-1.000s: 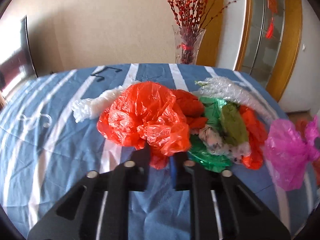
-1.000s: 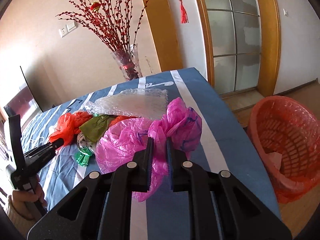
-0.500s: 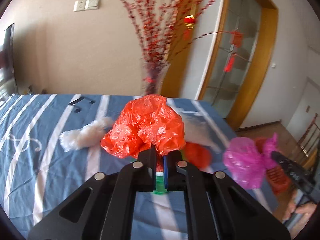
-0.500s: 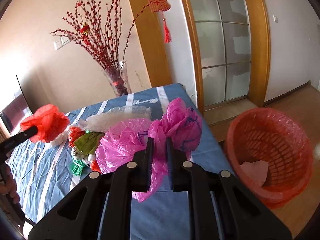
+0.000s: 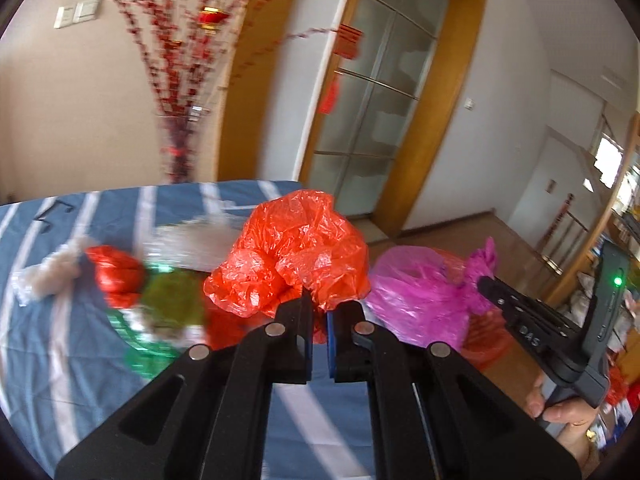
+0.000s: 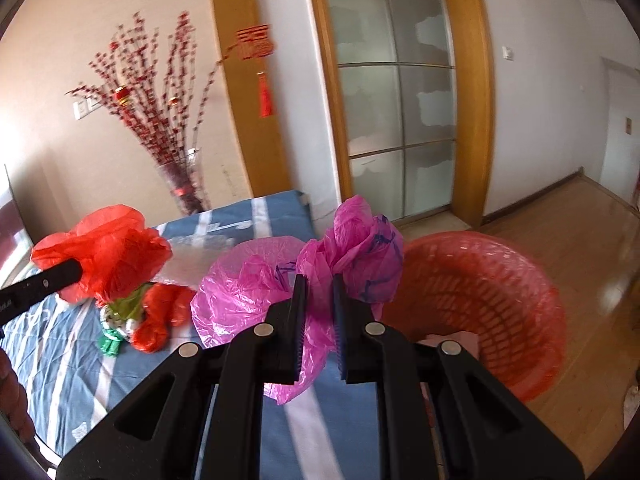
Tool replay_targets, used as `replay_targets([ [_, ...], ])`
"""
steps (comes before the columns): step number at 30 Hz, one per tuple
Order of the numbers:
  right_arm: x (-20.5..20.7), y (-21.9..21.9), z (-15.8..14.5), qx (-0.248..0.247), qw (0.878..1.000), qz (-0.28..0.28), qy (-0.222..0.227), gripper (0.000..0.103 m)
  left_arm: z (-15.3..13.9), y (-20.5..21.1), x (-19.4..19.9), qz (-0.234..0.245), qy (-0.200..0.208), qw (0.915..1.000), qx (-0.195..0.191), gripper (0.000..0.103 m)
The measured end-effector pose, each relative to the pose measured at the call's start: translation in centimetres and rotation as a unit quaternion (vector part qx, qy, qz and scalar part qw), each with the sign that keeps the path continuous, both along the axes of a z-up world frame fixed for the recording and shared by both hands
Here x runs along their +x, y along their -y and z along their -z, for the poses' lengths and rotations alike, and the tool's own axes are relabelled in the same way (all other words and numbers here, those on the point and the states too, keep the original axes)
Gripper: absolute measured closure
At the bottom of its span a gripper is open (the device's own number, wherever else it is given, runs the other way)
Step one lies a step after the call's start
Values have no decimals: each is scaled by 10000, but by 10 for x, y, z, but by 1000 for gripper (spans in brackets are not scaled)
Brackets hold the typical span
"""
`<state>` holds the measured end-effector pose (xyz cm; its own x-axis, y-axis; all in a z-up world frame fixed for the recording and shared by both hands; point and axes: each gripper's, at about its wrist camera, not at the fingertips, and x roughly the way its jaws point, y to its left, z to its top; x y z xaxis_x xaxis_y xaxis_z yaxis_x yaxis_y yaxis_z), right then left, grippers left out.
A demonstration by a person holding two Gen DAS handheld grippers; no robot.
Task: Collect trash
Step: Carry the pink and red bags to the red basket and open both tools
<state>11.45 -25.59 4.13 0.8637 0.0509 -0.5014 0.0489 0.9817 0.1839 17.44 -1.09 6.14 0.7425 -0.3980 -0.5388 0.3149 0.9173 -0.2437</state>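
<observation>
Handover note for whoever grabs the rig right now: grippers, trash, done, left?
Left hand-held gripper: shut on red bag, lifted off the table.
Right hand-held gripper: shut on pink bag, beside the basket.
Done: one pale scrap lies in the basket.
Left: drop both bags in, then clear the pile of red, green and clear plastic on the table.

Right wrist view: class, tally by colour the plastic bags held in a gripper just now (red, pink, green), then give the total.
Red: 1, the red bag in the left gripper
Pink: 1, the pink bag in the right gripper
Green: 0, the green pieces lie on the table
Total: 2
</observation>
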Motion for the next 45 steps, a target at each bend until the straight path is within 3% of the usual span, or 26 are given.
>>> replay_targets([
  [9, -13, 50, 7, 25, 9982, 599, -3, 90, 15, 74, 8, 733, -167, 9971, -98, 96],
  [24, -27, 121, 26, -174, 9871, 1591, -19, 90, 40, 158, 31, 1397, -404, 9891, -246, 96],
  [45, -13, 155, 35, 108, 9802, 1974, 57, 89, 65, 220, 52, 1933, -607, 9784, -403, 96],
])
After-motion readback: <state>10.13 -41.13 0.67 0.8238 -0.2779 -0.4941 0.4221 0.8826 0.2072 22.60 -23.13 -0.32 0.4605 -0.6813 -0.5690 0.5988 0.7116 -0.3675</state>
